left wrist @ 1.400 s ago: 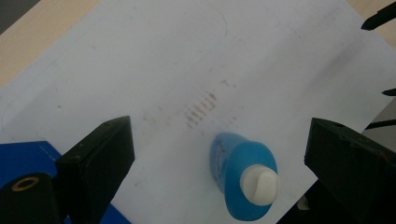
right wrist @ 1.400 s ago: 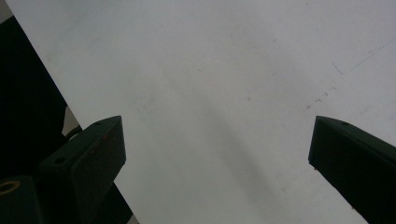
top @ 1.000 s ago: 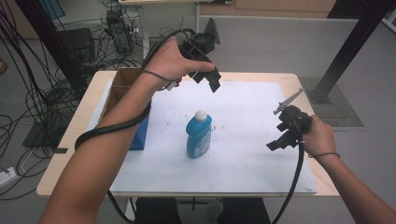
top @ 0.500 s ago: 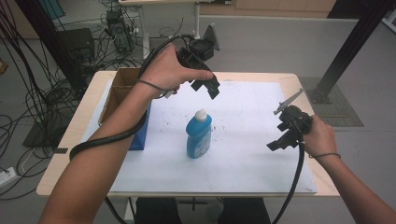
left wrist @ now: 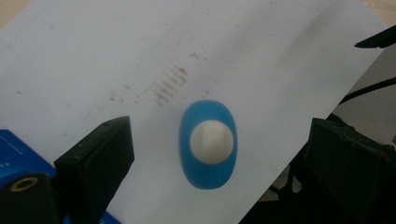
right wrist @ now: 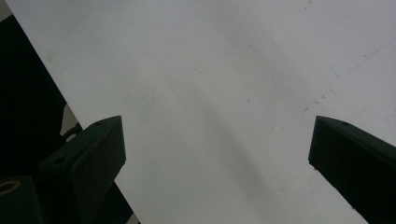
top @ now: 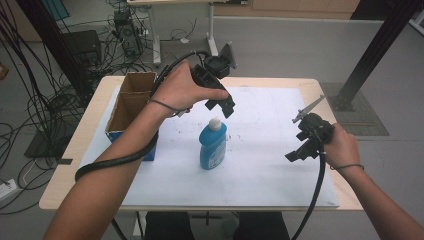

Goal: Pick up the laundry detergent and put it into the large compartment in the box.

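Room: grey floor with tangled cables and a dark post beyond a pale wooden worktop (top: 70, 150), most of it under a white sheet (top: 265, 170).
Bottle: blue, white cap, upright near the middle of the worktop (top: 213, 145); seen from above between the jaws in the left gripper view (left wrist: 208, 138).
Box: open cardboard box with a blue base at the left edge (top: 131, 107), near the bottle but apart from it.
Left gripper: raised just above and behind the cap, jaws spread wide, holding nothing (top: 221, 105).
Right gripper: low near the right edge, well apart from the bottle, jaws spread, empty (top: 300, 152); its own view looks down on bare sheet.
Step in hand: judged, lining up the left gripper over the bottle for a grasp from above.
Doing it well: keep the cap centred between the jaws, come straight down and close on the neck or upper body, not on the rounded cap, where the pads could slip; squeeze gently, since the plastic likely gives.
Bottle axis: long axis vertical, cap pointing up; the body's cross-section is an oval.
Jaw alignment: closing across the oval's narrow width seems the surer grip.
Risk: an off-centre descent could tip it.
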Tool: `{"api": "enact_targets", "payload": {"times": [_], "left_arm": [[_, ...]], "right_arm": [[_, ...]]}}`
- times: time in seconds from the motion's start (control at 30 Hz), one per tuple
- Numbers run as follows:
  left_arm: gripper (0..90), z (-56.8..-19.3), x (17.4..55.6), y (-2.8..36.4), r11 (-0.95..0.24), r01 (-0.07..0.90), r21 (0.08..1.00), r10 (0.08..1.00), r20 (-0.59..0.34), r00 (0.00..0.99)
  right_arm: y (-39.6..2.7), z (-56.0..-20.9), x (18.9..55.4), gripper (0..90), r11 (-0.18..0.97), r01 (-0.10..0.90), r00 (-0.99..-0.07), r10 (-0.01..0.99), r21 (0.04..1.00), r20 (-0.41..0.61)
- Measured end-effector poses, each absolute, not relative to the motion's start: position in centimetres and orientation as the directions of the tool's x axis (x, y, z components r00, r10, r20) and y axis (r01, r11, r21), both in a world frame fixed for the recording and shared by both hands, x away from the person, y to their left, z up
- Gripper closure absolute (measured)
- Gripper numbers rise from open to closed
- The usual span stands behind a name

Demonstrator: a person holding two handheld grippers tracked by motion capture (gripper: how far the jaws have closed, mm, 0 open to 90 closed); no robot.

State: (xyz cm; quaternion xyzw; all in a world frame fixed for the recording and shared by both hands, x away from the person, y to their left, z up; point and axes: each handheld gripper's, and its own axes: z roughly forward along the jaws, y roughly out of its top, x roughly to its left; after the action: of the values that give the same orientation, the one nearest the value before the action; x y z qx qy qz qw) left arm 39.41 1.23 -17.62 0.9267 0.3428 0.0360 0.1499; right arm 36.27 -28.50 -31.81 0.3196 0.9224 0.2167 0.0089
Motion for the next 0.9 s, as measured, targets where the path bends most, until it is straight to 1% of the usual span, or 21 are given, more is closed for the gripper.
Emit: {"api": "enact_targets", "payload": {"times": [0.27, 0.7, 0.9], "left_arm": [[8.4, -18.6, 39.4, 1.2, -0.722, 0.630, 0.287, 0.648, -0.039, 0.760], [8.3, -19.8, 39.2, 1.4, -0.714, 0.634, 0.297, 0.657, -0.027, 0.754], [8.4, -20.7, 39.1, 1.5, -0.714, 0.639, 0.287, 0.659, -0.031, 0.751]], "right_arm": [[-28.5, -32.0, 36.2, 3.9, 0.703, 0.587, -0.796, 0.593, 0.402, 0.123], [-28.4, -32.1, 36.3, 3.9, 0.702, 0.587, -0.795, 0.593, 0.403, 0.125], [-28.1, -32.3, 36.3, 3.9, 0.708, 0.584, -0.798, 0.589, 0.399, 0.123]]}}
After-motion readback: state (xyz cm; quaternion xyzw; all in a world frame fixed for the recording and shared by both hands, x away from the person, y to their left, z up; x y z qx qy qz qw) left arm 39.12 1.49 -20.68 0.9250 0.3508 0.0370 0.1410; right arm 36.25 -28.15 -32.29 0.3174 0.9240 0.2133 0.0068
